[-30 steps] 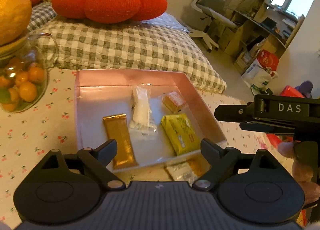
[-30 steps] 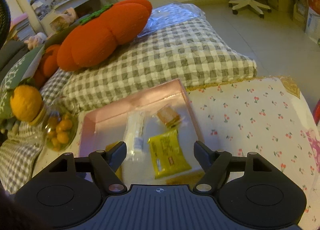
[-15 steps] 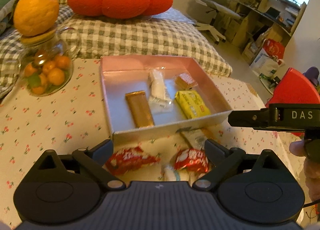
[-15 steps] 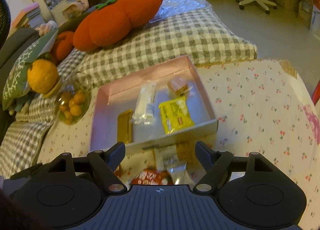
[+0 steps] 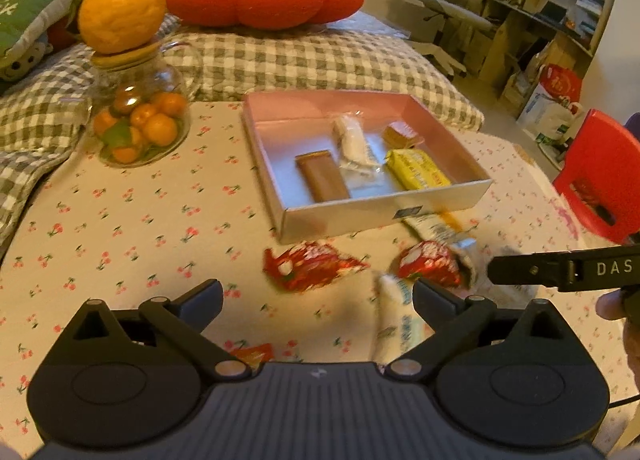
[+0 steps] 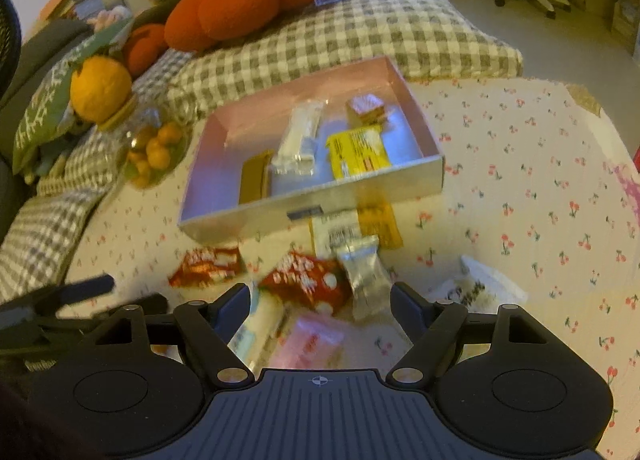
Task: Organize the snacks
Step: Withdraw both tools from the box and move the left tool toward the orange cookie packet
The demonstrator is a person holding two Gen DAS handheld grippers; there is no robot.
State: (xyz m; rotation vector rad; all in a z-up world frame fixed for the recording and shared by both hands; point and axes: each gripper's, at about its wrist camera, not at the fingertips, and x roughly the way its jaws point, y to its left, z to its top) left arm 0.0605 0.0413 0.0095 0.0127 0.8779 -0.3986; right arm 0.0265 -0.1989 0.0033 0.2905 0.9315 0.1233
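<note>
Left gripper (image 5: 318,294): jaws spread wide, having just been opening, with nothing between the pads. Ahead of the gap lies a red snack wrapper (image 5: 310,266) on the cherry-print tablecloth (image 5: 120,227). A second red wrapper (image 5: 430,266) lies just beyond the right jaw, and a pale packet (image 5: 396,320) runs along that jaw's inner side. An orange packet corner (image 5: 252,352) shows at the base of the gap.

Right gripper (image 6: 320,296): jaws apart, gripping nothing. Within the gap lie a red wrapper with white print (image 6: 308,280), a silver foil pouch (image 6: 364,280), a pale packet (image 6: 260,324) and a pink packet (image 6: 308,344). Another red wrapper (image 6: 208,262) lies beyond the left jaw, and a white packet (image 6: 484,284) beyond the right jaw.

Farther ahead of both grippers stands the pink box (image 5: 372,213), holding a brown bar (image 5: 322,175), a clear-wrapped white snack (image 5: 354,143), a yellow packet (image 5: 416,169) and a small orange snack (image 5: 402,133). A yellow-and-white packet (image 6: 356,225) lies against its near wall. Left of the box stands a glass jar of small oranges (image 5: 140,119).
</note>
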